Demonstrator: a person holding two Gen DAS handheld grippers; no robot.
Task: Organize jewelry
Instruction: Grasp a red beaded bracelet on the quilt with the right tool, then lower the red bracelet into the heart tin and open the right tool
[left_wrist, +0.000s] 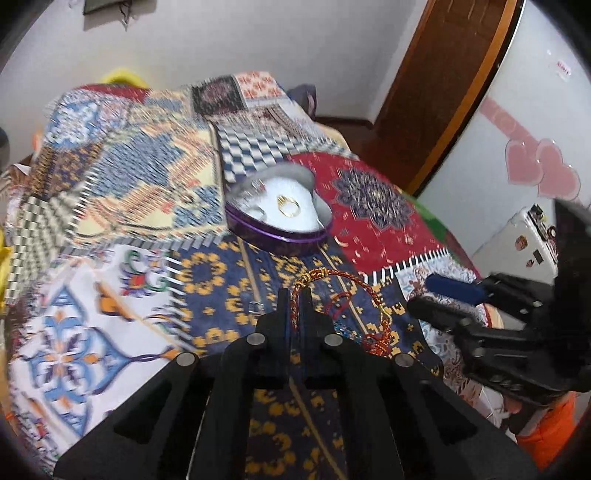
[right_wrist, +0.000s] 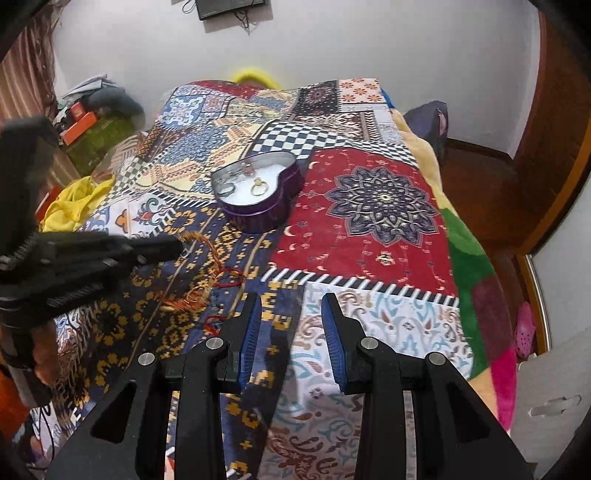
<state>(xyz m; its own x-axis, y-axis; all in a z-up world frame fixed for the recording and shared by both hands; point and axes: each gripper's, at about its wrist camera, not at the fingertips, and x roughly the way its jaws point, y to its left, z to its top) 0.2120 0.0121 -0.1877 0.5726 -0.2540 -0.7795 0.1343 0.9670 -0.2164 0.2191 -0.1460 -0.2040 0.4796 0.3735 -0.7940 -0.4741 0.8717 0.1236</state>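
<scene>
nearest, left gripper (left_wrist: 294, 295) clenched on the red-gold braided bracelet (left_wrist: 334, 275), over the blue-and-gold patch at the near part of the patchwork cloth (right_wrist: 369, 221). right gripper (right_wrist: 291, 306) released, holding nothing, beside it. farther, mid-cloth, purple heart-shaped tin (right_wrist: 258, 210) with a gold ring (right_wrist: 257, 187) inside.

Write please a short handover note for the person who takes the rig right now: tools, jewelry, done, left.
Left tool: shut on the gold-red bracelet, near the patterned cloth.
Right tool: open, holds nothing.
Heart-shaped tin: open on the cloth, gold ring and other small pieces already inside.
Left to do: carry the bracelet to the tin; then the red cord lying on the cloth.
</scene>
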